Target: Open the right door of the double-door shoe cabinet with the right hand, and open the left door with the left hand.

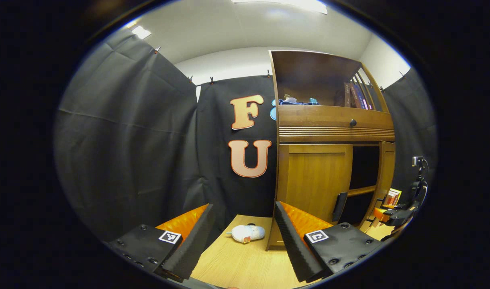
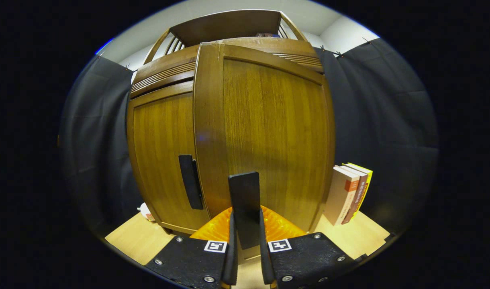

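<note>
Right gripper (image 2: 246, 257): jaws closed on the black handle (image 2: 245, 200) of the right door (image 2: 269, 136), both fingers pressing its sides, handle upright between them. Right door is swung out toward the camera, its edge standing forward of the left door (image 2: 160, 160) in the right gripper view. Left door lies flush with the cabinet front, its own black handle (image 2: 190, 186) untouched, just beside the right door's edge. Books (image 2: 349, 192) stand leaning on the tabletop (image 2: 128, 241) to the right of the cabinet, near the door.

Left gripper (image 1: 241, 241): jaws wide apart, holding nothing, hovering over the tabletop (image 1: 237, 265). Between the fingers, farther off, a small white plush toy (image 1: 248, 233) lies on the tabletop, near the base of the shoe cabinet (image 1: 333, 120). In the left gripper view the cabinet stands ahead and to the right, well apart from the jaws. Its left door (image 1: 313, 180) is shut; beside it a dark opening with a shelf (image 1: 361, 190) shows, and the right door (image 1: 385, 176) stands swung out edge-on. A drawer with a dark knob (image 1: 352, 122) sits above the doors; the open top shelf holds books (image 1: 355, 96) and a blue item (image 1: 297, 102), too small to tell what. Black booth cloth (image 1: 128, 140) hangs behind.
</note>
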